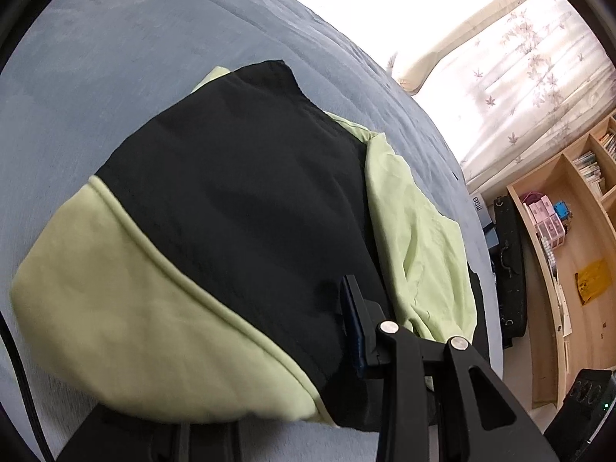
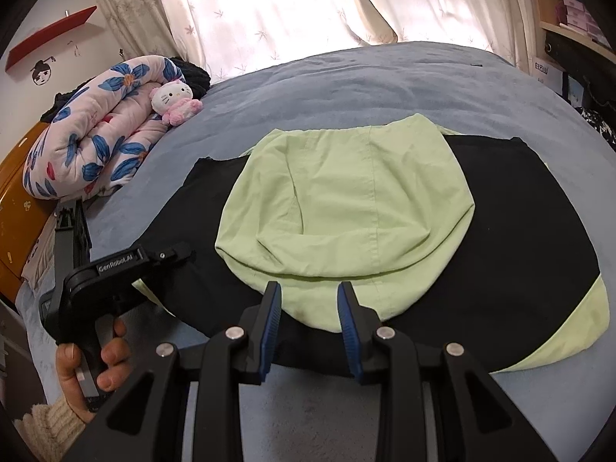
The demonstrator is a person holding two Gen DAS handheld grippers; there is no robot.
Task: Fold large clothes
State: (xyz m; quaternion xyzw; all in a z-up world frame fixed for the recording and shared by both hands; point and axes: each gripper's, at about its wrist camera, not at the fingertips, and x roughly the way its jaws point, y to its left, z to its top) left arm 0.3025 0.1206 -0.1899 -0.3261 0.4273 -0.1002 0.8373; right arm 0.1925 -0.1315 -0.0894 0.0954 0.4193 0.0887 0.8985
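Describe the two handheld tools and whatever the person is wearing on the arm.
Both are black plastic. The right tool has two angular linkage arms with silver pivot bolts and ribbed blue pads. The left tool has a pistol-style handle with a trigger and white "GenRobot.AI" lettering on its body; its own camera shows the same black links, silver bolts and a blue pad. The sleeve is cream ribbed knit.

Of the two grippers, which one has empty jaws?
The right gripper: its blue pads stand apart over the green hood, touching nothing. The left gripper meets the black garment edge.
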